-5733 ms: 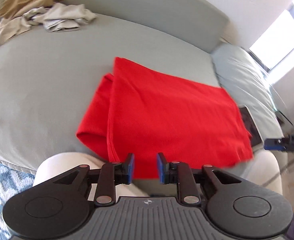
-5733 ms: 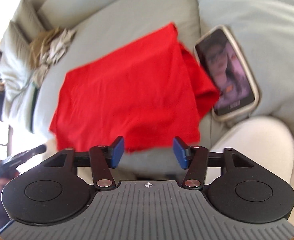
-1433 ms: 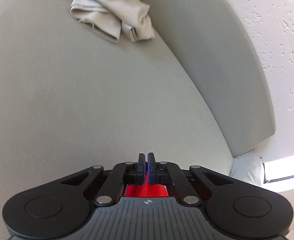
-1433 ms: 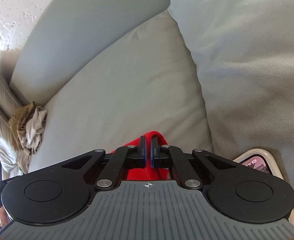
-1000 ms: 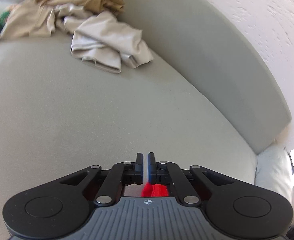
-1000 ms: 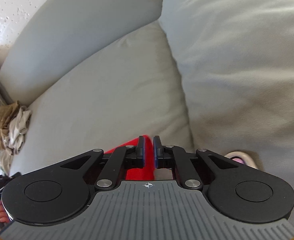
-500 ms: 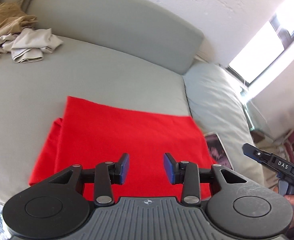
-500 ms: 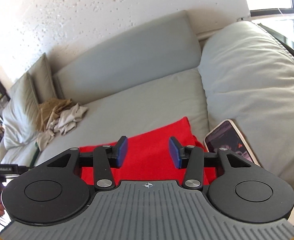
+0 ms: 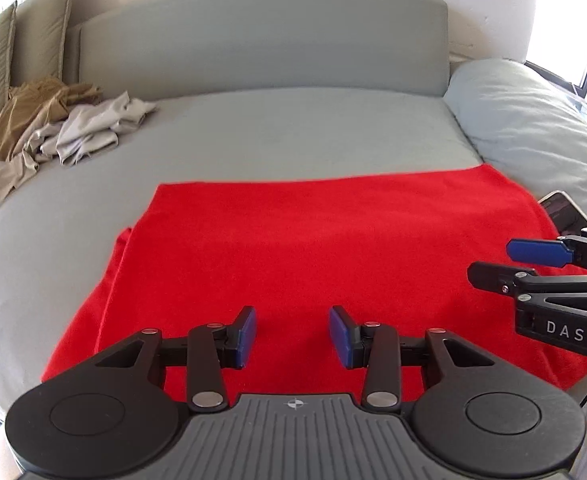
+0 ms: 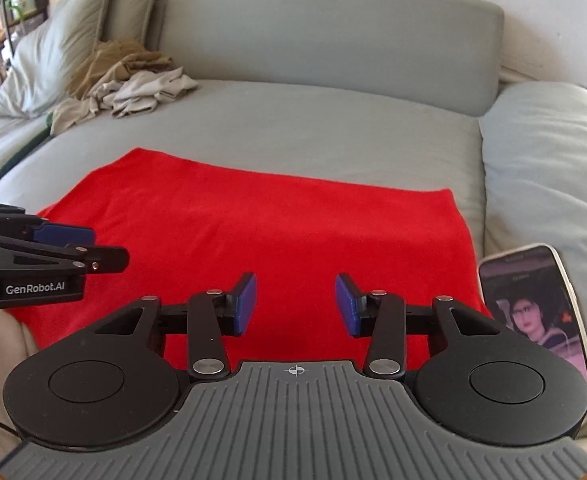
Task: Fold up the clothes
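A red garment point(image 9: 313, 240) lies folded flat in a wide rectangle on the grey sofa seat point(image 9: 293, 132), with its near edge hanging over the front. My left gripper point(image 9: 293, 332) hovers over the garment's near left part, open, with nothing between its blue pads. My right gripper point(image 10: 295, 304) hovers over the near right part, also open and holding nothing. Each gripper shows in the other's view: the right gripper point(image 9: 493, 262) enters from the right edge, the left gripper point(image 10: 107, 246) from the left edge. The red garment point(image 10: 253, 232) shows no loose corners.
A heap of beige and tan clothes point(image 9: 61, 128) sits at the seat's far left, also seen as the clothes heap point(image 10: 133, 84). A phone point(image 10: 533, 312) with a lit screen lies just right of the garment, against a pale cushion point(image 10: 553, 152). The backrest point(image 9: 261, 40) closes the far side.
Both grippers were shut on red fabric over the far part of the seat. They have opened, let the fabric go and pulled back to the near edge; the garment now lies folded.
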Demonstrator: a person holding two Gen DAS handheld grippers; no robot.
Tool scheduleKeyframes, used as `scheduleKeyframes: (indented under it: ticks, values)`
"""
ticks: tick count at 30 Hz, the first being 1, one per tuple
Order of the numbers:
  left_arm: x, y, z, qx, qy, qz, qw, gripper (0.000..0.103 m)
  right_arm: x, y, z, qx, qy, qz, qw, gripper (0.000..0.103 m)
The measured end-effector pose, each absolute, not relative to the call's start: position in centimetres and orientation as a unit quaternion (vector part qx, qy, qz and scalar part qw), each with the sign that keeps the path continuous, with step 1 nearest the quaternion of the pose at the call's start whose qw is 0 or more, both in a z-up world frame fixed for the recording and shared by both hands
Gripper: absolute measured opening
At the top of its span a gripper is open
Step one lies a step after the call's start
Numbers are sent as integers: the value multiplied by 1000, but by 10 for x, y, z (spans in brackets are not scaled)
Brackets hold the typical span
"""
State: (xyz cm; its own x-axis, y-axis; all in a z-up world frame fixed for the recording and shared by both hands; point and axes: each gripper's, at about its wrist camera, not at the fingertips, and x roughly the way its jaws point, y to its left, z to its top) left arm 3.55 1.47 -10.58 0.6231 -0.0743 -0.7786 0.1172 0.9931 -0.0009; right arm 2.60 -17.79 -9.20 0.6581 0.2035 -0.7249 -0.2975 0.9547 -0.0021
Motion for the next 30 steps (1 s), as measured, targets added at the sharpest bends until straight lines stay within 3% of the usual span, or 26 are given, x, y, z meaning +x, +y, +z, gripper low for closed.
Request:
scheduleKeyframes:
  ticks: [11, 18, 25, 27, 30]
  values:
    - [-7, 40, -87, 42, 477, -41, 877, 42, -24, -238, -79, 0, 471, 83, 878, 52]
    - [-31, 24, -80, 46, 452, -71, 888, 45, -53, -250, -70, 81, 448, 98, 885, 54]
    - [-21, 4, -88, 70, 432, -89, 895, 45, -42, -227, -63, 33, 407, 135, 903, 54]
    - [-16, 0, -97, 81, 433, -87, 893, 45, -36, -224, -64, 40, 391, 135, 909, 58]
    - [-17, -3, -108, 92, 438, -84, 890, 45, -23, -218, -81, 37, 436, 126, 890, 59]
